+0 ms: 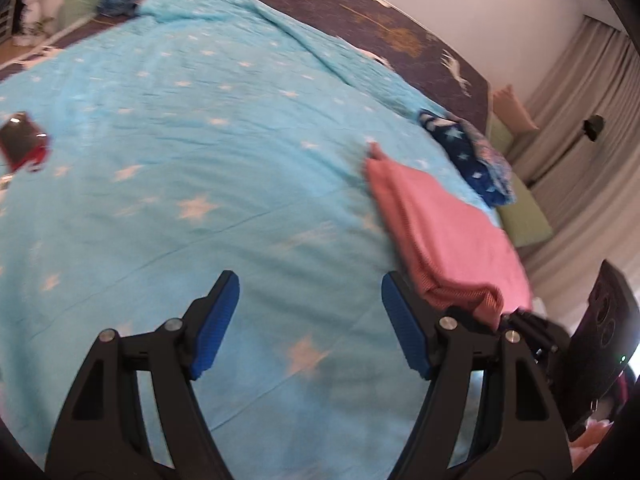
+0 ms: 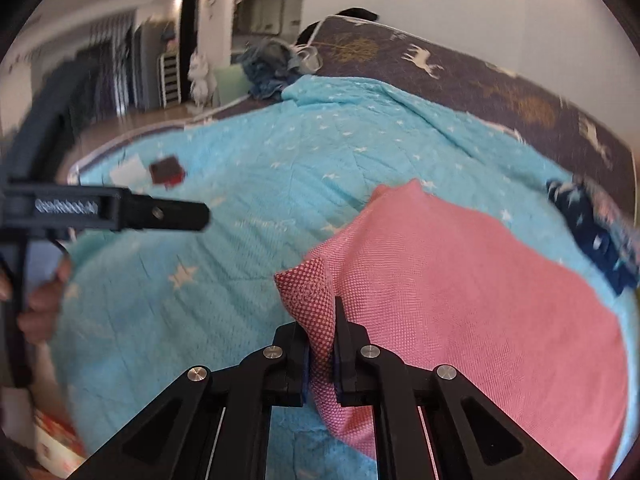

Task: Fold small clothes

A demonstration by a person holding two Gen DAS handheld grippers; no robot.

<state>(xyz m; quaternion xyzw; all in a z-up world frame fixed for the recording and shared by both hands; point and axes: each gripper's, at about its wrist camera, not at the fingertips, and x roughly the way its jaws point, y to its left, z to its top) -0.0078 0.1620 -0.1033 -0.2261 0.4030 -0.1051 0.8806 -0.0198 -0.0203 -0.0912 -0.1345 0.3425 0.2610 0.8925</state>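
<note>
Folding is judged to be in hand, with one layer of the pink woven garment (image 2: 460, 280) being carried by the right tool (image 2: 321, 344), whose jaws are clamped together on a bunched corner of the cloth. The garment lies on the turquoise star-printed quilt (image 1: 200, 140) spread over the bed, toward its right side, and appears already doubled over in the left wrist view (image 1: 444, 232). The left tool (image 1: 310, 320) hovers above bare quilt just beside the garment's near edge, its blue-padded jaws set wide apart and gripping nothing.

For the next move, the held corner would probably need to be laid across onto the far part of the garment and released, while the free tool presses or pinches the opposite edge so that the fold stays square; the soft weave may slump if released too high.

A dark blue star-patterned cloth (image 1: 472, 160) is seen beyond the garment, near the bed's edge. A small dark, red-edged object (image 1: 24, 144) rests well apart on the quilt; its nature cannot be told.

Faint script is printed on the quilt, and raised lettering sits on the left tool's body in the right wrist view; neither can be read.
</note>
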